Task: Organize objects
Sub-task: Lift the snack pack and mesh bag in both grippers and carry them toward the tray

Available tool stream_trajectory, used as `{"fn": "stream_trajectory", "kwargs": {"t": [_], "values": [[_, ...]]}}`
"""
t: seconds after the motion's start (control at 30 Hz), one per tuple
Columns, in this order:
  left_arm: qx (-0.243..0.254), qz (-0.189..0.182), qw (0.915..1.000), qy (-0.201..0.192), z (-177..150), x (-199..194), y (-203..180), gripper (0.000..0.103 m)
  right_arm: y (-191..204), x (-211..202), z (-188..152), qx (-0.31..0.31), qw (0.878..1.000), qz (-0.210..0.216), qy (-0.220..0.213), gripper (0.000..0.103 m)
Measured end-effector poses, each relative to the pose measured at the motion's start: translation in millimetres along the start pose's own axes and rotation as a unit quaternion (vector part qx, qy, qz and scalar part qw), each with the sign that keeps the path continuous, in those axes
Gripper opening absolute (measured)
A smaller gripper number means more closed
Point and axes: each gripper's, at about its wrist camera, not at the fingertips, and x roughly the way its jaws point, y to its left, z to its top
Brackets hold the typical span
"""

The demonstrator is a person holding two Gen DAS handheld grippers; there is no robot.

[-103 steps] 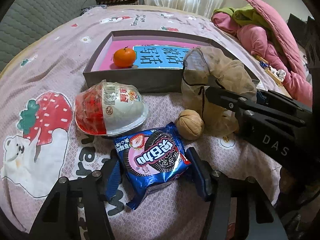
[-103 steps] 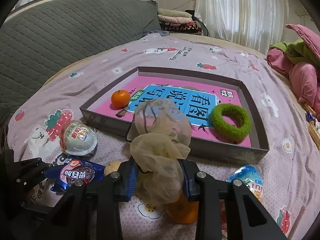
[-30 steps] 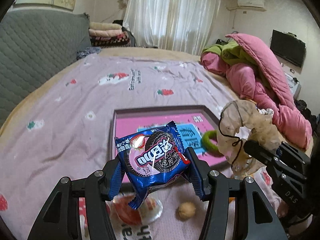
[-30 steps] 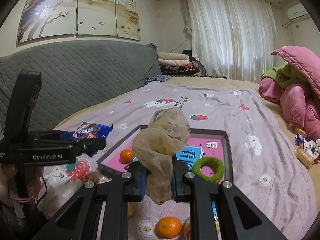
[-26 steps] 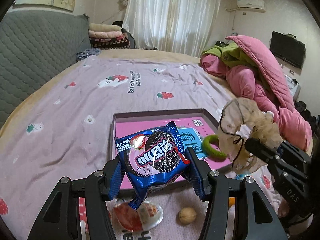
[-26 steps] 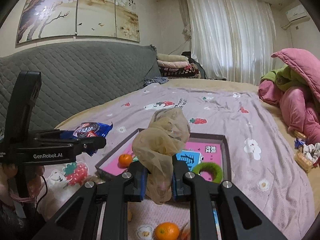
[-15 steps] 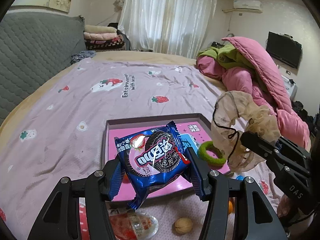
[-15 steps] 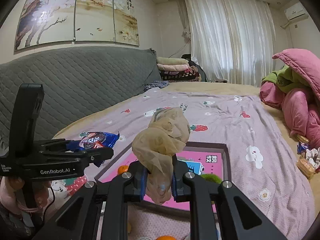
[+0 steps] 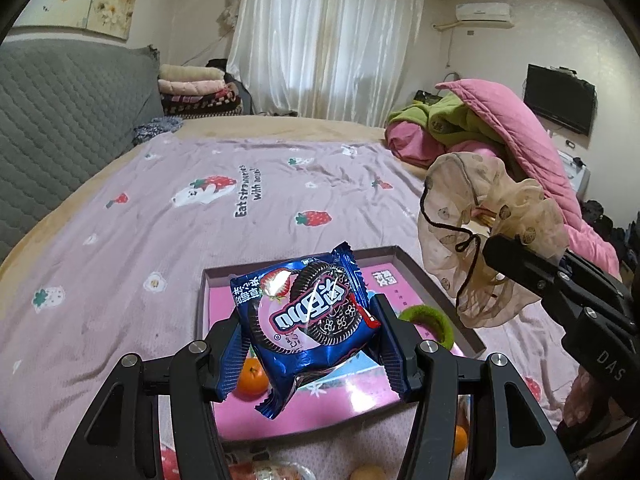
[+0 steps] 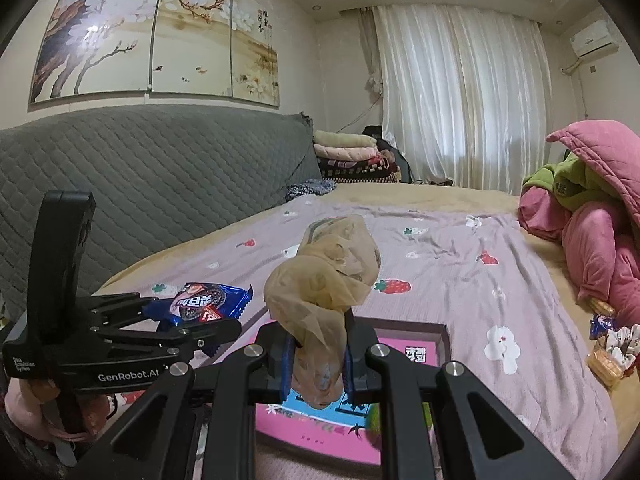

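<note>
My left gripper is shut on a blue cookie packet and holds it in the air above the near edge of a grey tray with a pink floor. My right gripper is shut on a beige sheer scrunchie and holds it up over the tray. The scrunchie also shows at the right of the left wrist view, the packet at the left of the right wrist view. A tangerine and a green fuzzy ring lie in the tray.
The tray sits on a bed with a lilac strawberry-print sheet. On the sheet in front of the tray lie a walnut, another tangerine and a plastic-wrapped cup. A pink and green quilt pile lies at the right.
Both grippers have risen from the sheet with the packet and the scrunchie and moved up over the tray. The loose items on the sheet have dropped to the bottom of the view.
</note>
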Motion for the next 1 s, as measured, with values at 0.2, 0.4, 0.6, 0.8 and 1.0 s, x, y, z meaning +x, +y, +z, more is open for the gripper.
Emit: {"fn": "stream_trajectory", "kwargs": {"t": [0.2,0.4,0.6,0.8,1.0], "values": [[-0.004,0.002,1.0000,-0.003,4.1,4.7,0.9,0.059,-5.3,0.3,-0.2,0.002,1.000,-0.005,0.000,0.019],[-0.007,-0.005,0.9999,-0.015,7.4,9.7,3.4,0.059,-10.4,3.3,8.7,-0.009,1.000,-0.012,-0.001,0.019],[-0.007,-0.012,0.9999,-0.004,1.8,30.1,4.9,0.059,-12.2,15.9,2.3,-0.012,1.000,-0.021,0.012,0.019],[-0.003,-0.021,0.9996,0.018,-11.6,49.8,-0.6,0.059,-15.4,28.9,-12.1,-0.001,0.999,-0.021,0.039,0.019],[0.003,-0.019,0.9994,0.030,-21.4,56.2,-4.8,0.059,-18.2,32.4,-22.4,-0.002,0.998,-0.030,0.051,0.020]]}}
